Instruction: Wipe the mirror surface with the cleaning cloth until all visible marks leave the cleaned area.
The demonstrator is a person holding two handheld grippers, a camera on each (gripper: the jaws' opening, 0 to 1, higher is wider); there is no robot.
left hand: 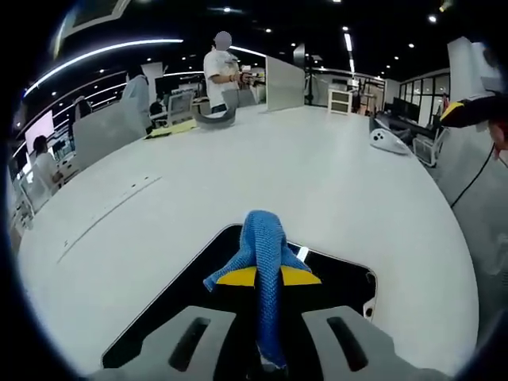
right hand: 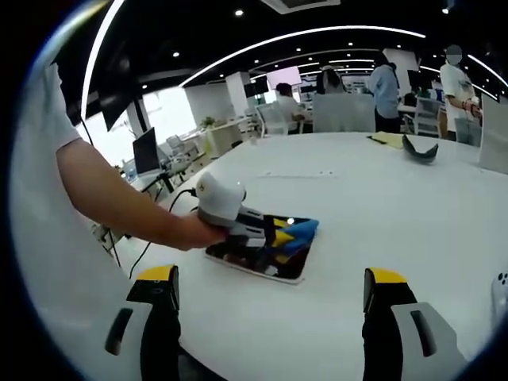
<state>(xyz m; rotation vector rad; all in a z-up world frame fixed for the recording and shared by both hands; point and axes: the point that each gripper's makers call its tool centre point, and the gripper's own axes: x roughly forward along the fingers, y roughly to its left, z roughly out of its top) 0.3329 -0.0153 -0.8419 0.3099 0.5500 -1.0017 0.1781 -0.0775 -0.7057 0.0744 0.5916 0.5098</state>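
We press crumpled blue cleaning cloth [left hand: 266, 262] in clamped left gripper [left hand: 266, 349] | dark rectangular mirror [left hand: 349, 282] directly beneath, near table edge | right gripper [right hand: 270, 305] gapes empty

Bright, even overhead light from ceiling strips and spots on a dark ceiling; shadows soft. My tabletop [left hand: 317, 182] reads near-white, slightly blown out. Heavy fisheye bending at edges in both views; light strips curve. Background people soft, a bit blurred. Small glare spot on the mirror [left hand: 337, 274]. Windows glow at left in the right gripper view.
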